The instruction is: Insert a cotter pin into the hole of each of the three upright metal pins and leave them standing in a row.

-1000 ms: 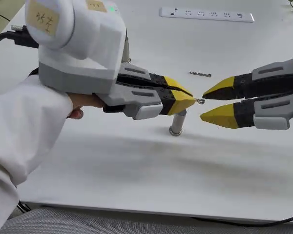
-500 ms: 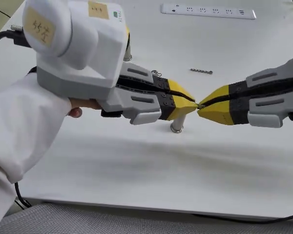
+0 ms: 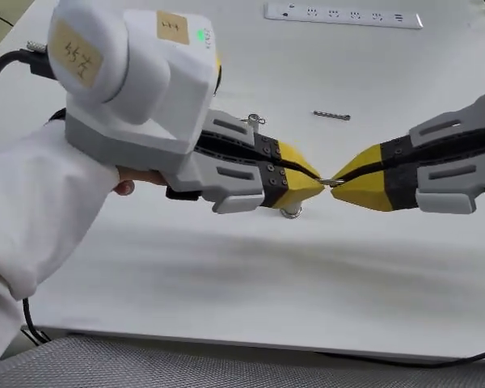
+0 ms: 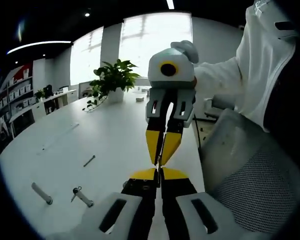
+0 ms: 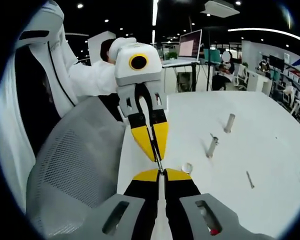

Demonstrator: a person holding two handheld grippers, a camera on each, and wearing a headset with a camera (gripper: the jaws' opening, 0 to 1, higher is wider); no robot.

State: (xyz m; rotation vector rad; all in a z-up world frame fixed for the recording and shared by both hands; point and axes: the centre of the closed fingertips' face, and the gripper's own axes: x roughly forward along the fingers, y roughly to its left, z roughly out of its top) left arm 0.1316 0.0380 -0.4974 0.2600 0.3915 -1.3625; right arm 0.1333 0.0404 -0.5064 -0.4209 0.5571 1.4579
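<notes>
A thin cotter pin (image 3: 329, 183) bridges the two yellow tips, which meet nose to nose above the table. My left gripper (image 3: 317, 183) comes in from the left and is shut on one end. My right gripper (image 3: 339, 183) is shut on the other end. Just below the left jaws stands an upright metal pin (image 3: 290, 212), mostly hidden. In the right gripper view its round top (image 5: 187, 167) lies beside the cotter pin (image 5: 157, 157). Farther back, a second upright pin (image 3: 255, 121) carries a cotter pin. A third upright pin (image 5: 229, 122) stands beyond it.
A loose cotter pin (image 3: 331, 115) lies on the white table (image 3: 226, 283) behind the grippers. A white power strip (image 3: 343, 14) runs along the far edge. A grey mesh chair back (image 3: 145, 364) sits at the table's near edge. A white sleeve (image 3: 32, 210) covers the left forearm.
My right gripper was open a second ago and has shut on the free end of the cotter pin. Both grippers have sunk a little toward the near upright pin.
</notes>
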